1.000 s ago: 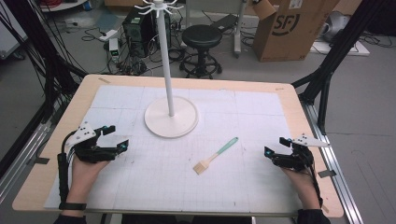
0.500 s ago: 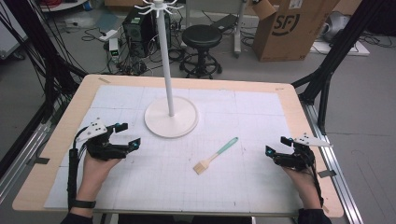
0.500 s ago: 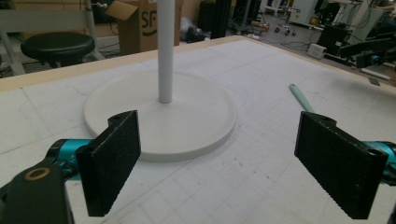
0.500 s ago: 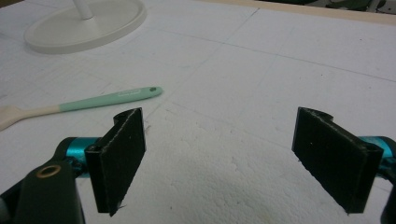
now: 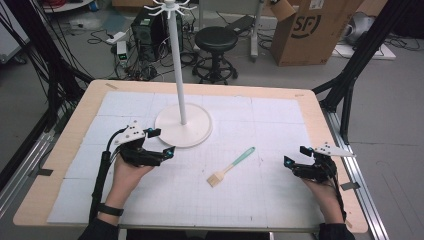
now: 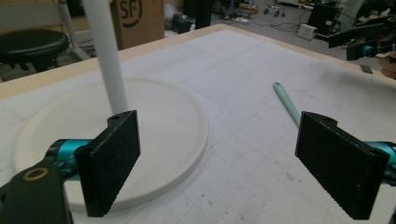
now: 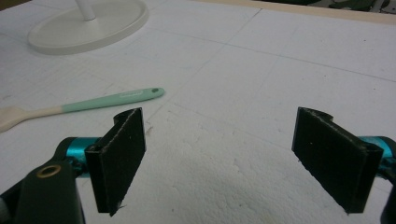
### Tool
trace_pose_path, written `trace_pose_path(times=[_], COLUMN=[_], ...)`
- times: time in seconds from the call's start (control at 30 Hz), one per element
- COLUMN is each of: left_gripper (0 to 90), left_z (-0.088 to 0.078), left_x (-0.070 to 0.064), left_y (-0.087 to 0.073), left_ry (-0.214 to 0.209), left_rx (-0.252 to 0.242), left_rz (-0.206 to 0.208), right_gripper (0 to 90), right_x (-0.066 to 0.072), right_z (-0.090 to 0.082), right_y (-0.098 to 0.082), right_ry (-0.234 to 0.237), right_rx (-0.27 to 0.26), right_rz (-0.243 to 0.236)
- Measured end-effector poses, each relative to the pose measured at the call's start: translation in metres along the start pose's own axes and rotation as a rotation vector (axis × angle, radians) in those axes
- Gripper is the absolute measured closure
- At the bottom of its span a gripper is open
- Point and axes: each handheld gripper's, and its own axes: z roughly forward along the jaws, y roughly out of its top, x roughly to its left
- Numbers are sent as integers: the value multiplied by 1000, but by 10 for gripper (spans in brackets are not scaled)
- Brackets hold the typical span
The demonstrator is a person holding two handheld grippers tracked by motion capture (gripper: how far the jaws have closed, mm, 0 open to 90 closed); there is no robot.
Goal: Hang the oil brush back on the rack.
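1. Your left hand-held gripper (image 5: 161,142) has moved forward to the stand's base (image 5: 170,135), jaws spread and empty.
2. Your right hand-held gripper (image 5: 295,159) stays put, also released.
3. The brush (image 5: 231,166) lies on the counter (image 5: 300,125) between them, ungrasped; the left seems to be approaching.

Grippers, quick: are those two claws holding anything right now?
Left gripper: open, holding nothing.
Right gripper: open, holding nothing; the brush lies free on the table.
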Motion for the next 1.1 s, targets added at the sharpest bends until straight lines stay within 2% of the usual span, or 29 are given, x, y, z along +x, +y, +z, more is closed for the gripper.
trace_pose_path(times=[0.17,0.23,0.27,0.53,0.8,1.0,1.1], left_gripper=[148,149,149,151,159,169,179], left_z=[20,31,31,62,83,99,108], left_x=[-8,-14,-14,-31,-43,-53,-59], left_y=[3,6,6,11,12,11,10], left_ry=[-18,-46,-46,-69,-80,-106,-112], left_rx=[16,21,21,60,82,102,133], left_rz=[-3,-4,-4,15,19,23,29], right_gripper=[166,166,166,166,166,166,167], right_x=[0,0,-1,-1,-1,-1,-1], right_z=[0,0,0,0,-1,-1,-1], right_y=[0,0,0,0,0,0,1], right_ry=[0,0,0,2,5,8,6], right_rx=[-2,-2,-3,-4,-5,-7,-7], right_rz=[-2,-3,-4,1,4,4,2])
